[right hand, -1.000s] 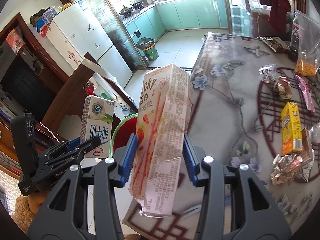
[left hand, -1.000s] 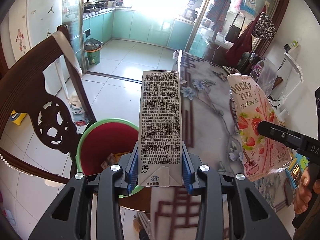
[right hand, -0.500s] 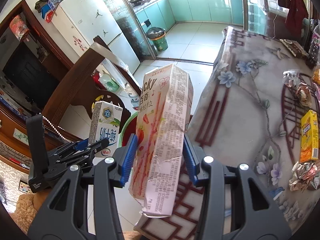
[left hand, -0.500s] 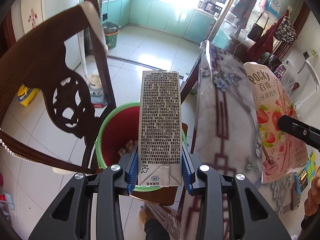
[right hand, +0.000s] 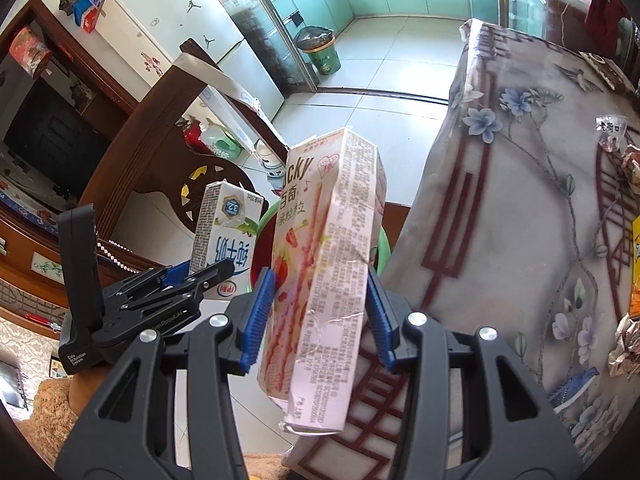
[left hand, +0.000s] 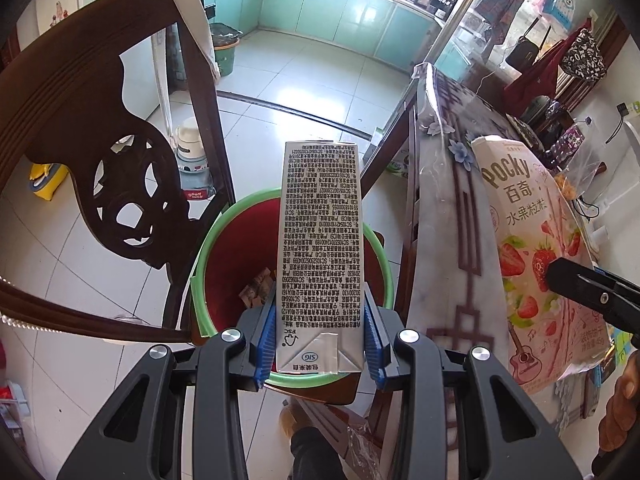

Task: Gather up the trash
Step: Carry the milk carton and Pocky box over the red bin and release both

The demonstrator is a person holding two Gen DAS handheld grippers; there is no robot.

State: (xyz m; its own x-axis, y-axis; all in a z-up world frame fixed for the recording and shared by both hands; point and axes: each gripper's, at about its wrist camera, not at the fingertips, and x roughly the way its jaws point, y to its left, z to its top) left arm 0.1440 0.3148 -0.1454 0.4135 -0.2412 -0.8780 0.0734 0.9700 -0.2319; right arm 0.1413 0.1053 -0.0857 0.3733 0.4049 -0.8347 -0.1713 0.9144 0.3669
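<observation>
Trash items in hand are two: a silver-sided rectangular milk carton (left hand: 320, 248) with dense black print, and a pale pink Pocky biscuit box (right hand: 324, 280) with strawberry artwork; the left gripper (left hand: 320, 338) pinches the milk carton near its base between blue ribbed pads (left hand: 266, 338); the carton stands upright along the fingers, its folded bottom flap facing the camera; directly beneath it sits a round bin with a green rim and dark red interior (left hand: 224, 236), holding a few scraps of paper wrapper (left hand: 256, 290) at the bottom; the carton overlaps the bin opening in the left wrist view. The right gripper (right hand: 320, 322) clamps the Pocky biscuit box at mid-height between its own blue pads (right hand: 258, 320); the box is creased and dented, tilted slightly, its open lower end ragged; in the right wrist view it is near the table edge, just beside the bin, with the milk carton to its left. A carved dark wooden chair (left hand: 92, 152) stands beside the bin on the white tiled floor (left hand: 312, 72); the table with a floral plastic cover (right hand: 520, 208) lies on the other side; crumpled foil wrappers (right hand: 624, 344) rest on the table's right part, well apart from both grippers.
</observation>
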